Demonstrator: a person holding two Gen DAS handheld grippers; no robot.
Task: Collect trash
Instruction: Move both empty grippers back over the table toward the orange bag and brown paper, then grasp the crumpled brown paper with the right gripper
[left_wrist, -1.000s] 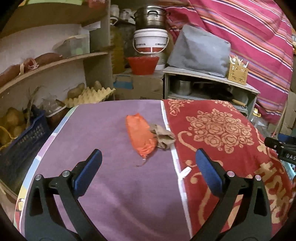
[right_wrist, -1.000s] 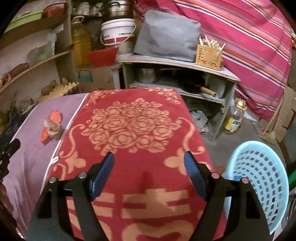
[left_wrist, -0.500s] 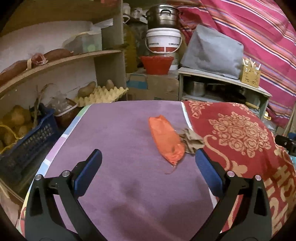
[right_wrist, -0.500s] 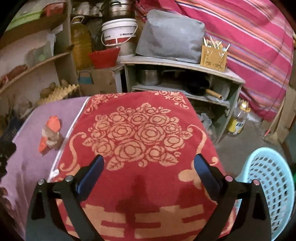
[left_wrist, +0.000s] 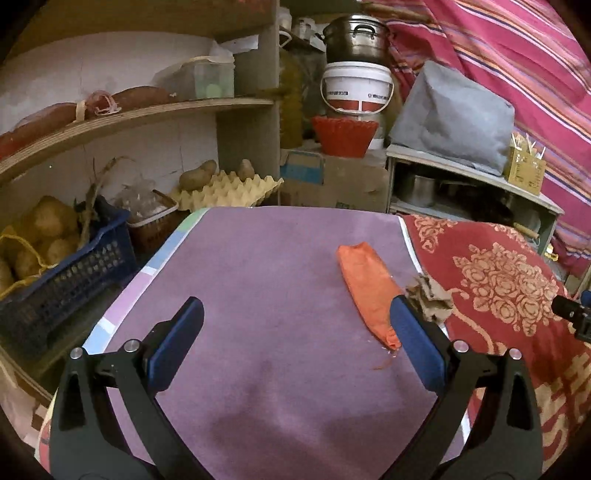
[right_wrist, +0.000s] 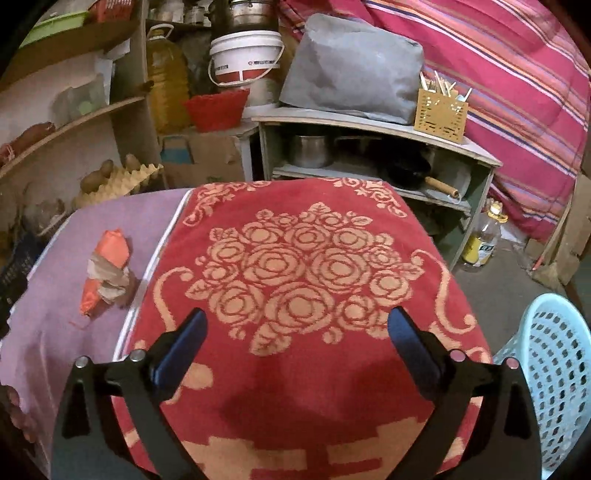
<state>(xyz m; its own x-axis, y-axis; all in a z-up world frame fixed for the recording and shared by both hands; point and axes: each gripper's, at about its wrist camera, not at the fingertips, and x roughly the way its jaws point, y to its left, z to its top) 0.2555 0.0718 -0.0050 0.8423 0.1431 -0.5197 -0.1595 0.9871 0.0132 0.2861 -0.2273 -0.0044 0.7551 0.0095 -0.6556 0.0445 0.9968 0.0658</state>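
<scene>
Across the table, your purple cloth (left_wrist: 258, 295) meets the red rose-patterned cloth (right_wrist: 306, 266). Off its right edge stands the light-blue basket (right_wrist: 554, 369), partly cut off by the frame. Your left gripper (left_wrist: 295, 332) and right gripper (right_wrist: 295, 339) both stand spread wide, nothing between them. The orange wrapper (left_wrist: 364, 280) lies on the purple cloth, its near end hidden behind your left gripper's finger, touching a crumpled brown scrap (left_wrist: 430, 299).

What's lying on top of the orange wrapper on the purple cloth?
A crumpled brown paper scrap lies across the orange wrapper, with the purple cloth under them. The wrapper's middle is covered by the scrap, so that part stays hidden.
</scene>
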